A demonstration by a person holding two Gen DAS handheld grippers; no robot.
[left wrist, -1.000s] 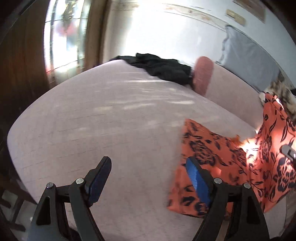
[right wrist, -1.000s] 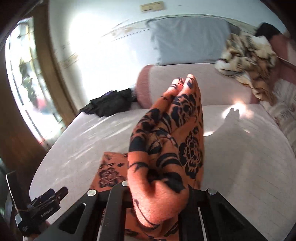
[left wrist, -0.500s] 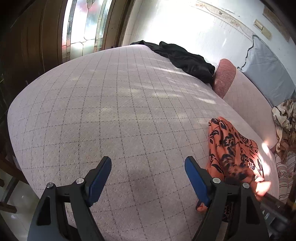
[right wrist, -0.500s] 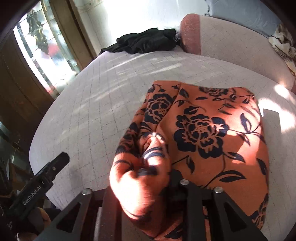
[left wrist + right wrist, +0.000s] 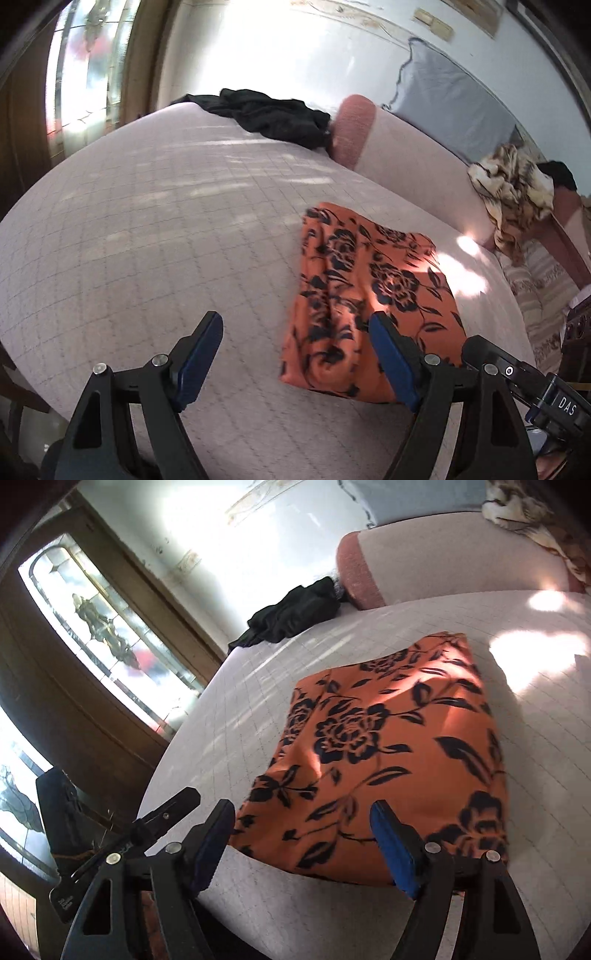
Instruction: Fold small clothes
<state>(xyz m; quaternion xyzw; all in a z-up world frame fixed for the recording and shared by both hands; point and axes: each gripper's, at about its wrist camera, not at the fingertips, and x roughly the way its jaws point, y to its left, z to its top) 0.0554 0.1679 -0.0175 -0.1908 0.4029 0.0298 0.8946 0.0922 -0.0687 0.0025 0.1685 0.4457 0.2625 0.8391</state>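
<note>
An orange cloth with black flowers (image 5: 365, 295) lies folded flat in a rough rectangle on the pale quilted bed (image 5: 147, 229). It also shows in the right wrist view (image 5: 391, 749). My left gripper (image 5: 295, 354) is open and empty, just left of the cloth's near edge. My right gripper (image 5: 303, 842) is open and empty, hovering just above the cloth's near edge. The right gripper's body (image 5: 524, 387) shows at the lower right of the left wrist view.
A black garment (image 5: 273, 114) lies at the far end of the bed by a pink bolster (image 5: 351, 129). A patterned tan cloth (image 5: 513, 192) is heaped at the right. A glazed wooden door (image 5: 92, 635) stands to the left. The bed's near edge (image 5: 258, 915) runs under the grippers.
My right gripper held the orange cloth bunched up, laid it down over the rest and opened. The cloth now lies flat. My left gripper stayed open.
</note>
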